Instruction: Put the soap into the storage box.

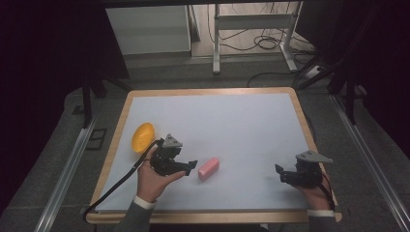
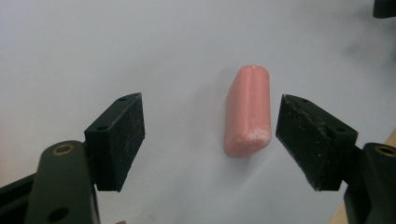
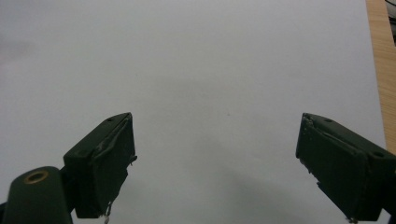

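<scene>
A pink rounded bar (image 1: 209,168) lies on the white sheet, left of centre near the front. My left gripper (image 1: 191,167) sits just to its left, pointing at it. In the left gripper view the bar (image 2: 247,112) lies lengthwise between the open jaws of that gripper (image 2: 210,116), nearer the right jaw and touching neither. An orange-yellow bowl (image 1: 143,137) rests tilted near the table's left edge, behind the left hand. My right gripper (image 1: 280,173) rests low at the front right, and in its own view the gripper (image 3: 215,126) is open over bare white sheet.
The wooden table (image 1: 208,91) carries a white sheet (image 1: 217,125) over most of its top. Its wooden edge (image 3: 380,56) runs close by the right gripper. A black cable (image 1: 113,186) trails from the left gripper off the front-left corner.
</scene>
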